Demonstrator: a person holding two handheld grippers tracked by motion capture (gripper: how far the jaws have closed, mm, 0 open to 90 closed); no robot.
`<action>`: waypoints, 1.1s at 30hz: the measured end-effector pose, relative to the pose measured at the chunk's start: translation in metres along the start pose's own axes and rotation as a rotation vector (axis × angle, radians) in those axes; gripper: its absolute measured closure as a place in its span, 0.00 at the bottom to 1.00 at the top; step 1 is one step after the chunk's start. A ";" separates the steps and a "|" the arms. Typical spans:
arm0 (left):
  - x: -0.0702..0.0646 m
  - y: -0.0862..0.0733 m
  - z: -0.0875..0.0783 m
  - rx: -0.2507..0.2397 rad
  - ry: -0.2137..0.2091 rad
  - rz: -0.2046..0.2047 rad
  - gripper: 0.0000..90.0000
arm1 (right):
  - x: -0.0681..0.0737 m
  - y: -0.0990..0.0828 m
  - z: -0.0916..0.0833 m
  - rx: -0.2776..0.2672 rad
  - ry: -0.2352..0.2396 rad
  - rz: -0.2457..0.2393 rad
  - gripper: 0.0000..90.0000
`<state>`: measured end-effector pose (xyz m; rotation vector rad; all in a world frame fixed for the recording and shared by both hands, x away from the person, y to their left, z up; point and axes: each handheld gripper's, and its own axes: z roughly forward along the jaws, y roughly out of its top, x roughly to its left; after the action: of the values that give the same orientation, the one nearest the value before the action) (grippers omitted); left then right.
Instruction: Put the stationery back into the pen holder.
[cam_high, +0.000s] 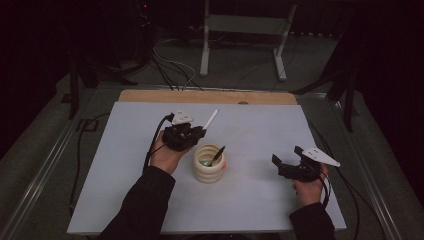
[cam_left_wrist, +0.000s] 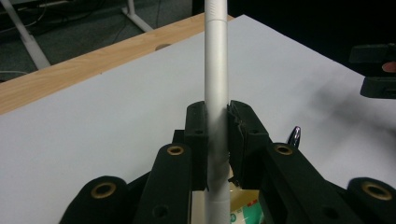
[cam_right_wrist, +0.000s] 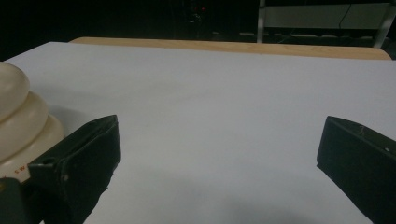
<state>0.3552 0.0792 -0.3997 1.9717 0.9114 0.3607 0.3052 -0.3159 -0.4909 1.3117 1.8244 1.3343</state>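
Nearest the person, right gripper (cam_high: 286, 165) rests low on the white table sheet (cam_high: 125, 190), jaws spread wide, nothing between them; in its own view the ribbed cream holder (cam_right_wrist: 21, 123) sits off to one side, apart from the jaws. Next out, cream holder (cam_high: 209, 163) stands upright mid-sheet with a dark pen (cam_high: 217, 155) leaning inside it. Just beyond and beside the holder, left gripper (cam_high: 200, 131) is clamped on a white pen (cam_left_wrist: 216, 79), pads pinching the barrel low down, most of its length sticking out past the jaws toward the wooden table edge (cam_high: 210, 96). Judged step: getting the white pen into the holder. To do it well: tip the barrel toward upright, bring its lower end over the holder's mouth clear of the dark pen, release only once the end is inside. Risk: the long free end swings, nudging the holder over.
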 end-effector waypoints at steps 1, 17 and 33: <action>0.000 0.000 0.001 0.000 -0.001 0.001 0.88 | 0.000 0.000 0.000 0.000 0.000 0.000 0.00; -0.010 -0.007 0.011 0.007 -0.019 0.013 0.88 | 0.000 0.000 -0.001 -0.004 0.001 0.003 0.00; -0.014 -0.014 0.021 0.007 -0.033 0.015 0.88 | -0.001 0.000 -0.001 -0.004 0.001 0.003 0.00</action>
<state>0.3511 0.0610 -0.4213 1.9860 0.8787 0.3328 0.3050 -0.3166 -0.4905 1.3125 1.8200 1.3396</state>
